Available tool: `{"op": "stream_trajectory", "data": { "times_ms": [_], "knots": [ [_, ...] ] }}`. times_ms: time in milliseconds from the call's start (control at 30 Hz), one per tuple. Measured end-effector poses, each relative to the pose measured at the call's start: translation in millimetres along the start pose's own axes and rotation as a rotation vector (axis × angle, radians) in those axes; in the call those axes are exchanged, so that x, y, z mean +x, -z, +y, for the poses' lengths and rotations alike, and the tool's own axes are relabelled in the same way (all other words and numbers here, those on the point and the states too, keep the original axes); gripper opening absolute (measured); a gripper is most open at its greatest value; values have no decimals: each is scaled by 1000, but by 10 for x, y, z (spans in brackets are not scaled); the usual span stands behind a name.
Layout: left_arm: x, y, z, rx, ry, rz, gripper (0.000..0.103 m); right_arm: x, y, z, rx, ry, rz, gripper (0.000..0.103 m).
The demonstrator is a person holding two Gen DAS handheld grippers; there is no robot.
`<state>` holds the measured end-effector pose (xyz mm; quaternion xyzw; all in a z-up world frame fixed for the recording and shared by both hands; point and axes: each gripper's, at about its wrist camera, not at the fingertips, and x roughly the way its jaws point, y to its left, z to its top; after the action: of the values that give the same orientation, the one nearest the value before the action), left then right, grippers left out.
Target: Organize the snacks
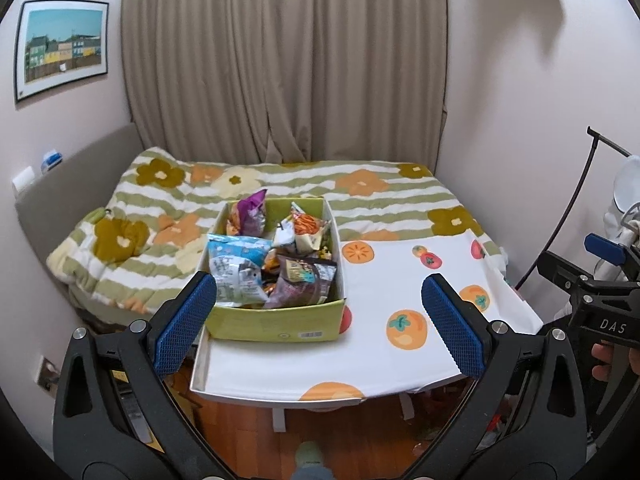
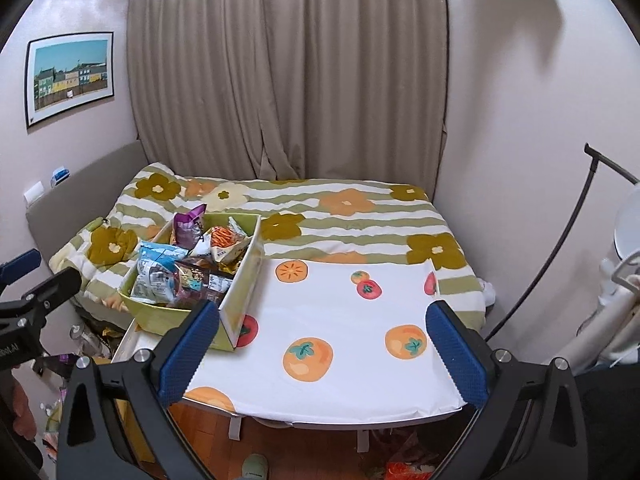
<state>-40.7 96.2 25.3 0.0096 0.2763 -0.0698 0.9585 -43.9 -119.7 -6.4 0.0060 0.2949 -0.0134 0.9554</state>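
Blue-padded and spread wide with nothing between them, the left gripper (image 1: 320, 320) and right gripper (image 2: 322, 354) both hang above the near edge of a table (image 2: 340, 312) covered in white cloth printed with orange fruit. Ahead and left of the right gripper sits a green box (image 1: 276, 324) heaped with snack bags (image 1: 276, 256). Beyond lie a floral-striped bed (image 2: 360, 208), beige curtains (image 1: 280, 60) and a framed picture (image 1: 62, 46).
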Motion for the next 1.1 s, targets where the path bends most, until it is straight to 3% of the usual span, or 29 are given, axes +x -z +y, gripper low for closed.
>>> {"op": "stream_trajectory", "data": {
  "times_ms": [1100],
  "knots": [
    [241, -64, -58, 6, 9, 15, 102, 174, -102, -153, 29, 18, -17, 103]
  ]
}}
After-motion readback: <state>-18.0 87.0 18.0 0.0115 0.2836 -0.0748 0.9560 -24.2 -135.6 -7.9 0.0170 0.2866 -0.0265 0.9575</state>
